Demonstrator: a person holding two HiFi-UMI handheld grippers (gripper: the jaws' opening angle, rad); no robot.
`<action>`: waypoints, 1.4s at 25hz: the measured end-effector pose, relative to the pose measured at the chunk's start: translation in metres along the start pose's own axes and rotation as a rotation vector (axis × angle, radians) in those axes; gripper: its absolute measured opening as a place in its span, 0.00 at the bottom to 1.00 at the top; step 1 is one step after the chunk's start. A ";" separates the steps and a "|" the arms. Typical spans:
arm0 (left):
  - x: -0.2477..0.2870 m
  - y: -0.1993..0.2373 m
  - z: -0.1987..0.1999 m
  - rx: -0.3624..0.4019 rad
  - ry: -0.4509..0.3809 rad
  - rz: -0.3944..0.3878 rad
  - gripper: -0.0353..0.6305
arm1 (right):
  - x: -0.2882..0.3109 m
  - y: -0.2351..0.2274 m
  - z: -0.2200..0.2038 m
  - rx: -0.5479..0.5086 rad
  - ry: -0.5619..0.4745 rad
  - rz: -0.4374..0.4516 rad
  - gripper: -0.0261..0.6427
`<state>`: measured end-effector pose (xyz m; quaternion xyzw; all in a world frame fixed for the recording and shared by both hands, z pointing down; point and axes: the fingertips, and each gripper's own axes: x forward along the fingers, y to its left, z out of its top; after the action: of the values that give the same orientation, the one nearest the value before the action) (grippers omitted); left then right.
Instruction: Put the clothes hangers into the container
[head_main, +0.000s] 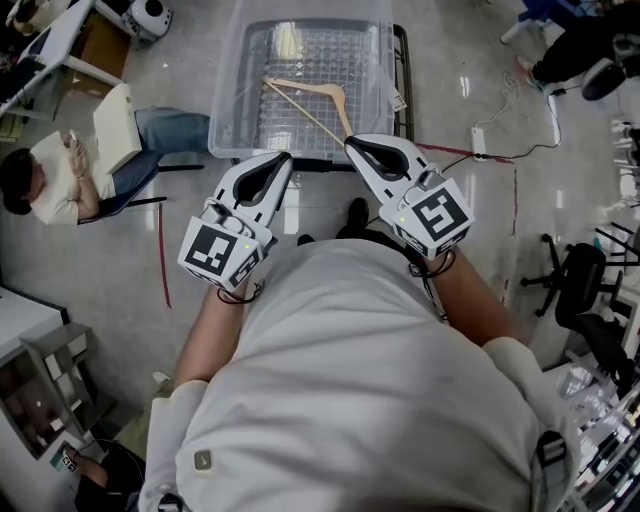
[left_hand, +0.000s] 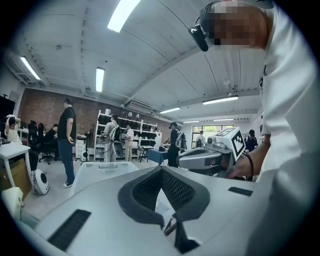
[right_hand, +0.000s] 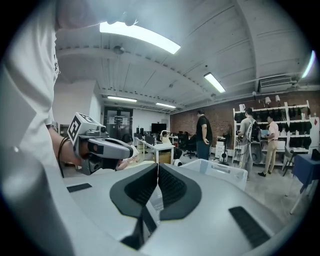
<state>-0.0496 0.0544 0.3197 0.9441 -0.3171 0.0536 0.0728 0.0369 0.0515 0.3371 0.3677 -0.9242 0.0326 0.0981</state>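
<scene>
Left gripper (head_main: 285, 157) has its white, curved jaws brought together at the tips. Only an oval hollow ringed by dark pads is left between them, and nothing sits in it. Just beyond the tips stands the container (head_main: 225, 100), a rectangular tub of clear plastic with rounded corners and a grid pattern showing through its base. One wooden hanger (head_main: 305, 89), pale and slender, lies flat inside it, slanting toward the near right corner. Right gripper (head_main: 350, 143) is likewise closed and empty, with its tips at the tub's near rim beside the hanger's end.

The head view alone shows the hanger. From the left gripper view, the left gripper (left_hand: 161, 168) shows fine mesh-like ribbing on its pads, and the container (left_hand: 100, 170) shows only as a milky wall. The right gripper view gives the right gripper (right_hand: 158, 165) with its pads meeting in a thin seam. It also shows the container (right_hand: 220, 170) at the right, standing people (right_hand: 202, 132) and a brick wall (right_hand: 220, 117).
</scene>
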 end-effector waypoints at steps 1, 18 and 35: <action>-0.007 -0.001 0.000 0.003 -0.001 -0.003 0.08 | -0.001 0.008 0.002 -0.003 -0.003 -0.002 0.07; -0.098 -0.030 -0.002 0.053 -0.045 -0.070 0.08 | -0.040 0.098 0.008 -0.038 -0.047 -0.107 0.07; -0.112 -0.039 0.001 0.043 -0.081 -0.095 0.08 | -0.057 0.115 0.011 -0.043 -0.037 -0.149 0.07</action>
<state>-0.1146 0.1515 0.2985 0.9608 -0.2735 0.0189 0.0419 -0.0033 0.1725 0.3160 0.4339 -0.8964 -0.0017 0.0909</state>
